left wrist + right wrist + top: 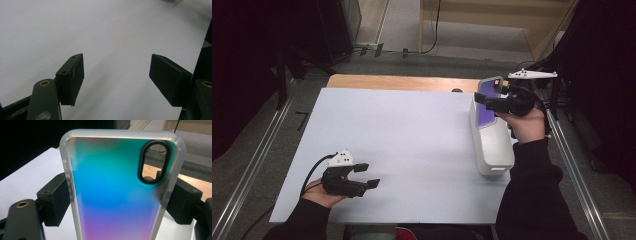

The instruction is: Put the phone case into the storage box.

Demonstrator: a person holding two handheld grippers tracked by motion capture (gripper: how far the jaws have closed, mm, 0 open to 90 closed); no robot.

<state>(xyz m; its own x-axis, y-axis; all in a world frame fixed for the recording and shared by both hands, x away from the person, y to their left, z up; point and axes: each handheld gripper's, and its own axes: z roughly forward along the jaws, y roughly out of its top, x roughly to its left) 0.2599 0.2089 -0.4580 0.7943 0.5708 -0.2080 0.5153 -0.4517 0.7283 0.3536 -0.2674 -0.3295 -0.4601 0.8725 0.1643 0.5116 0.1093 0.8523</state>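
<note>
A phone case [117, 192] with a frosted rim, a blue-to-purple iridescent back and an oval camera hole stands upright between the jaws of my right gripper [117, 202]; both pads press on its side edges. In the high view the same phone case [488, 100] is held by the right gripper [486, 101] above the far end of a long white box [493, 145] at the table's right. My left gripper [367, 176] rests low near the front left of the white table [402, 145], jaws apart. Its pads [72, 78] have nothing but bare table between them.
A wooden strip [402, 82] runs along the table's far edge. Metal rails [252, 165] flank the table on the floor at both sides. Dark equipment and cables stand at the back right [562, 85].
</note>
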